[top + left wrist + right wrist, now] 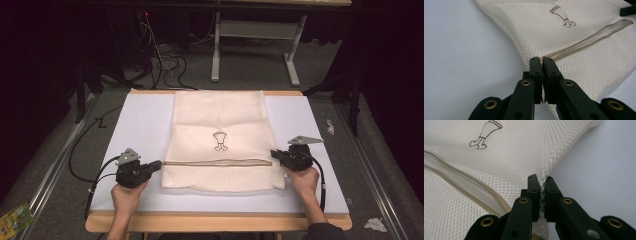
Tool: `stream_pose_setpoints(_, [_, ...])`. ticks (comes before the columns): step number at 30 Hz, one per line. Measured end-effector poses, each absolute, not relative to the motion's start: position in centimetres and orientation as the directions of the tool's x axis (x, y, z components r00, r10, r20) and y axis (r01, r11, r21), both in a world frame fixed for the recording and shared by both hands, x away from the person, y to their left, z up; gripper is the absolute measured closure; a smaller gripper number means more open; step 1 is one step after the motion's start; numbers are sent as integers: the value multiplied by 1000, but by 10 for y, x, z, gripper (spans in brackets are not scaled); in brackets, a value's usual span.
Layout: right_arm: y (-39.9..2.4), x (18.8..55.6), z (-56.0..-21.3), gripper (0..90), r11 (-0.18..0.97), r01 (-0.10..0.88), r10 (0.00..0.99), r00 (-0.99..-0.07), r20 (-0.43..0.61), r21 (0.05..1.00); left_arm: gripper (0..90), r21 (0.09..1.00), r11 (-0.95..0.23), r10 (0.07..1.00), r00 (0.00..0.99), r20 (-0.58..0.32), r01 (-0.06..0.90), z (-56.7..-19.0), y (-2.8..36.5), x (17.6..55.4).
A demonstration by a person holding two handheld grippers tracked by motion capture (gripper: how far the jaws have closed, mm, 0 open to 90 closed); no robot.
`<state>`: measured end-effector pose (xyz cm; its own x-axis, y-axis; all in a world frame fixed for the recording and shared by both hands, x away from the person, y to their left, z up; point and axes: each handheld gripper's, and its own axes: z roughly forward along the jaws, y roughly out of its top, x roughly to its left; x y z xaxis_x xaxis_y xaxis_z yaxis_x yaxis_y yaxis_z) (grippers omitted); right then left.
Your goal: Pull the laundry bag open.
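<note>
- Grey carpeted floor (240, 70) around the wooden table (210, 222), dark at the frame's edges.
- White desk frame (255, 30) at upper centre.
- Tangled black cables (165, 62) at upper left.
- Crumpled scrap (375, 224) at lower right.

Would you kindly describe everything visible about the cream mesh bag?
The cream mesh bag lies flat on the white table. It is fine netting with a small brown printed figure at its middle and a beige zipper running across below it. The left gripper and right gripper pinch its side edges.
</note>
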<state>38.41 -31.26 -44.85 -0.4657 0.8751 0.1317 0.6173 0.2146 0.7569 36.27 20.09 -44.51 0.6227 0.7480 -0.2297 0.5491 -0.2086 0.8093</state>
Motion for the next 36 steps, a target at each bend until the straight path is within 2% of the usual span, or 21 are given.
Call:
stream_pose_setpoints(26, [-312, 382, -466, 793, 244, 650, 882, -457, 114, 720, 858, 785, -247, 766, 611, -200, 567, -460, 191, 364])
stream_pose_setpoints(31, [-313, 379, -464, 752, 245, 647, 885, -454, 107, 722, 845, 785, -254, 768, 611, -191, 565, -460, 191, 363])
stream_pose_setpoints(36, [-312, 380, -464, 667, 244, 654, 886, -450, 109, 716, 830, 786, -241, 763, 611, -210, 570, -459, 190, 365])
